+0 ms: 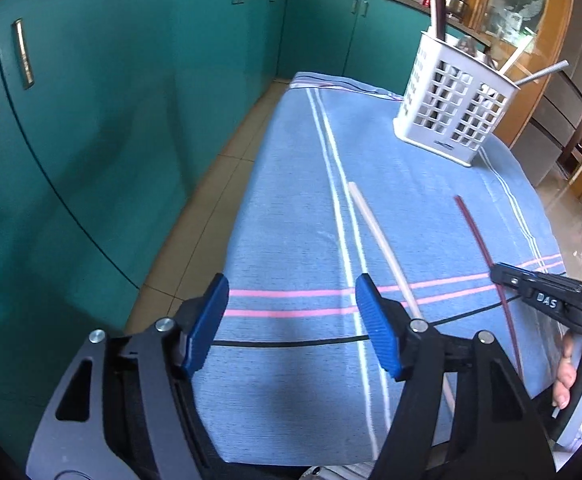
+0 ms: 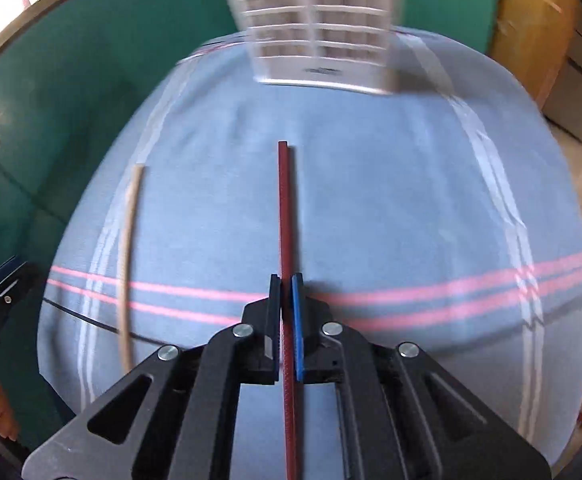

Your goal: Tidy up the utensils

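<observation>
The dark red chopstick (image 2: pixel 284 208), thin, square-ended and finely ribbed, lies on the blue striped cloth (image 2: pixel 391 200), clamped between the right gripper (image 2: pixel 285 280) fingers; the left gripper (image 1: pixel 291 300) stands apart beside the pale beige chopstick (image 1: pixel 375 232), before the white slotted holder (image 1: pixel 451 112)

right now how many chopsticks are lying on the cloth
2: the beige chopstick beside the open left gripper, and the dark red chopstick clamped by the right gripper. More stand in the white holder.
</observation>
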The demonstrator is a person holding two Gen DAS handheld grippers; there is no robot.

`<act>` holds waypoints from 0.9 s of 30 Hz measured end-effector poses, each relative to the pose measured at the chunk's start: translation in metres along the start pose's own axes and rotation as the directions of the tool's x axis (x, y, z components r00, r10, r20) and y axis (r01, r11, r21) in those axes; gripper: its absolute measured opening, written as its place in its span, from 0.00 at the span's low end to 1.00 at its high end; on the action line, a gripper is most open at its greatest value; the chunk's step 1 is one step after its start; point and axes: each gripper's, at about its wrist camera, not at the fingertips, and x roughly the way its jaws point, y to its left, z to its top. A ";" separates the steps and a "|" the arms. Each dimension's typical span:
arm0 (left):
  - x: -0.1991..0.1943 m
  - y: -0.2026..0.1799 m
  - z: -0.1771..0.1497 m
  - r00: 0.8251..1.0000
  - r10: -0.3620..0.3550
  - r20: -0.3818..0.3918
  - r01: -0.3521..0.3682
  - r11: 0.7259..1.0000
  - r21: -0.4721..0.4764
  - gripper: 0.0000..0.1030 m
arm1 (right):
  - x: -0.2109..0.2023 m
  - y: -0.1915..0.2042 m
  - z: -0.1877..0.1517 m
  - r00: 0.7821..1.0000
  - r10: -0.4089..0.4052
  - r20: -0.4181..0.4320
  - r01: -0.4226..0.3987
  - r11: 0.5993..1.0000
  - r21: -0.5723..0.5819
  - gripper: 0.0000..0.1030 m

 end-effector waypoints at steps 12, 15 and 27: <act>0.007 -0.031 -0.003 0.999 -0.042 -0.027 0.044 0.997 0.065 0.68 | -0.020 -0.039 -0.023 0.999 -0.037 -0.004 0.037 0.994 0.105 0.07; 0.010 -0.038 -0.003 0.999 -0.038 -0.035 0.041 0.996 0.082 0.70 | -0.018 -0.040 -0.019 0.999 -0.033 0.004 0.032 0.994 0.105 0.15; 0.036 -0.054 -0.004 0.996 -0.034 -0.082 0.044 0.991 0.129 0.75 | -0.015 -0.040 -0.016 0.998 -0.056 0.019 0.054 0.996 0.077 0.27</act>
